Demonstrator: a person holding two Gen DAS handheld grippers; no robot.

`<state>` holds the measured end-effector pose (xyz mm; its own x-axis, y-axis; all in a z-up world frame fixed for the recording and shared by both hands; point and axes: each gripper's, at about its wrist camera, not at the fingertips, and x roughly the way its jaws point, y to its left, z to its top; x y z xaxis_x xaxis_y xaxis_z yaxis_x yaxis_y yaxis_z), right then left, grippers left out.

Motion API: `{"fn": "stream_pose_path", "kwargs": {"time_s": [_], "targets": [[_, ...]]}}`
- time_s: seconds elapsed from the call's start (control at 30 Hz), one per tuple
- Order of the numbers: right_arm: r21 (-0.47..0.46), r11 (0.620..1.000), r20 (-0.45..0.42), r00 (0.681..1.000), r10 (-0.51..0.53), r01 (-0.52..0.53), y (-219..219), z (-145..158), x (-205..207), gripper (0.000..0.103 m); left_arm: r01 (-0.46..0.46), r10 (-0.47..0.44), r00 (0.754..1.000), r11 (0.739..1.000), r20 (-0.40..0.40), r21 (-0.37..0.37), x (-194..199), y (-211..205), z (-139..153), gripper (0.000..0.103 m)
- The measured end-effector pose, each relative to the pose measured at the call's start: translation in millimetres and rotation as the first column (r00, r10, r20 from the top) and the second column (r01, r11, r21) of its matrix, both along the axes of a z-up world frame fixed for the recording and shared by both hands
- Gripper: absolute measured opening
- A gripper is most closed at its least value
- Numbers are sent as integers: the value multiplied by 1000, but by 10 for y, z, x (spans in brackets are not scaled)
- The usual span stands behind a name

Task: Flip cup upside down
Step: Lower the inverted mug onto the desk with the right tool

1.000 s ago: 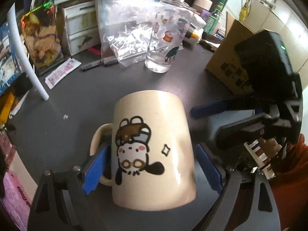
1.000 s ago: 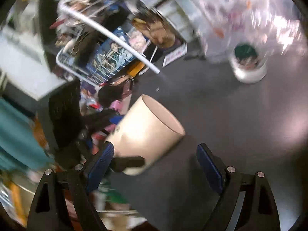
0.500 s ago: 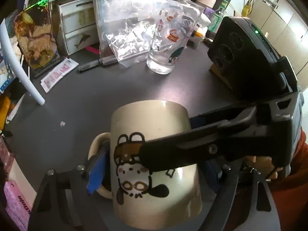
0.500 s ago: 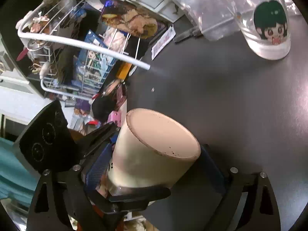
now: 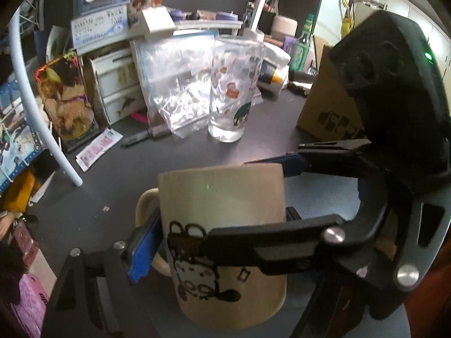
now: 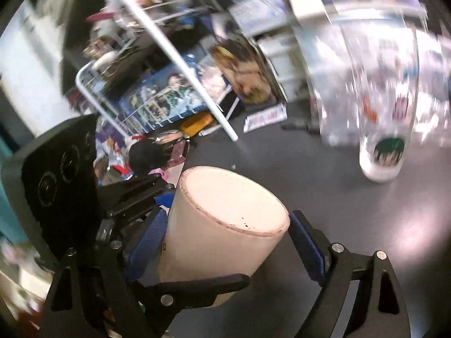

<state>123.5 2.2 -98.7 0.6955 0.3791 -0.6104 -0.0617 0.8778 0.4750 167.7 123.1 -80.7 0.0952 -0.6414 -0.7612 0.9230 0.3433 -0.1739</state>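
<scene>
While you hold both tools at the cream mug (image 5: 225, 242), it stands base-up: its flat unglazed bottom faces upward in the right wrist view (image 6: 234, 200), and its cartoon dog print (image 5: 197, 264) reads inverted in the left wrist view. The mug sits over the dark grey tabletop (image 5: 174, 155); whether its rim touches the surface cannot be told, since the lower edge is hidden by the tools.

Your left gripper (image 5: 214, 250) brackets the mug from the camera's side. Its blue-padded left finger (image 5: 143, 250) lies against the wall just beside the handle (image 5: 145, 205), partly through the handle's loop. Its right finger is hidden behind the other tool, so you cannot tell whether this gripper clamps the mug or merely frames it.

Your right gripper (image 6: 225, 242) crosses in from the right of the left wrist view, where one black finger (image 5: 270, 239) lies across the printed face and the other, blue-padded (image 5: 284, 163), reaches behind the top edge. In its own view both blue pads (image 6: 149, 236) press the mug's opposite walls: the jaws are closed to the mug's width and grip it.

Beyond the mug stands a clear printed glass (image 5: 234, 90), upright and well apart from it, with a crumpled plastic bag (image 5: 174, 90) just beside it, a pen (image 5: 146, 135) near the bag, and a cardboard box (image 5: 327, 107) at right. A white tube (image 5: 36, 98) slants down to the tabletop at left.
</scene>
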Motion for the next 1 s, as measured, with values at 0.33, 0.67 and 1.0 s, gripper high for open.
{"fn": "stream_pose_path", "kwargs": {"time_s": [0.33, 0.67, 1.0], "targets": [[-227, 967, 125, 982, 144, -113, 302, 156, -313, 78, -43, 47, 998, 993, 39, -111, -208, 308, -17, 81], [-311, 928, 112, 962, 249, -204, 488, 163, -508, 75, -56, 73, 991, 987, 114, -150, -452, 477, -52, 80], [-359, 911, 90, 964, 251, -203, 522, 141, -549, 75, -83, 102, 988, 984, 115, -157, -487, 447, -130, 80]]}}
